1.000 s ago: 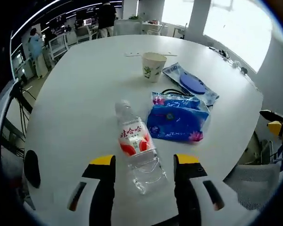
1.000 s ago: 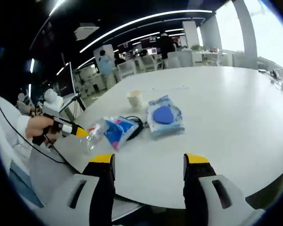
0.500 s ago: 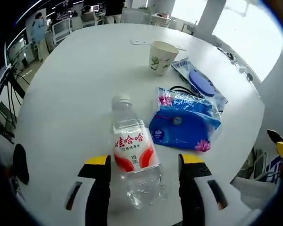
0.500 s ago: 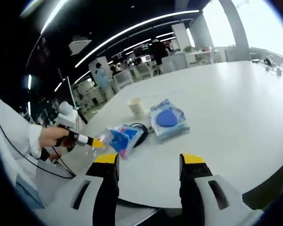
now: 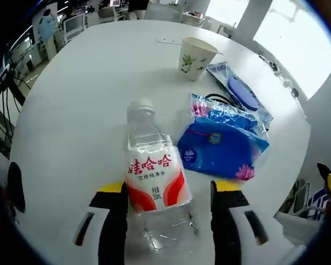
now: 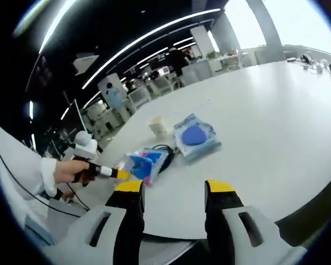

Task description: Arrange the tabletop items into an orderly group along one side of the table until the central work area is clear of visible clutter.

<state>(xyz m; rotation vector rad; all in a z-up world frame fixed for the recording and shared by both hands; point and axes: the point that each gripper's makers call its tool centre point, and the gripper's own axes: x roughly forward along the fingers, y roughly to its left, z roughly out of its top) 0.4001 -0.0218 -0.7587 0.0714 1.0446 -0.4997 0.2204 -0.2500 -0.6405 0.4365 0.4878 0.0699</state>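
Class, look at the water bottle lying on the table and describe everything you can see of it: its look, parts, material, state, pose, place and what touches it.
The water bottle is clear plastic with a white screw cap, a red and white label with Chinese characters round its middle, and a ribbed base. It looks empty or nearly so. It lies on its side on the white table, cap pointing away, base between the open jaws of the left gripper, which do not clearly touch it. The blue packet lies just beside it.

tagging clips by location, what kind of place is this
Probably an open-plan office or lab: a big white round table, rows of desks and chairs behind it under long strip ceiling lights, and large bright windows.
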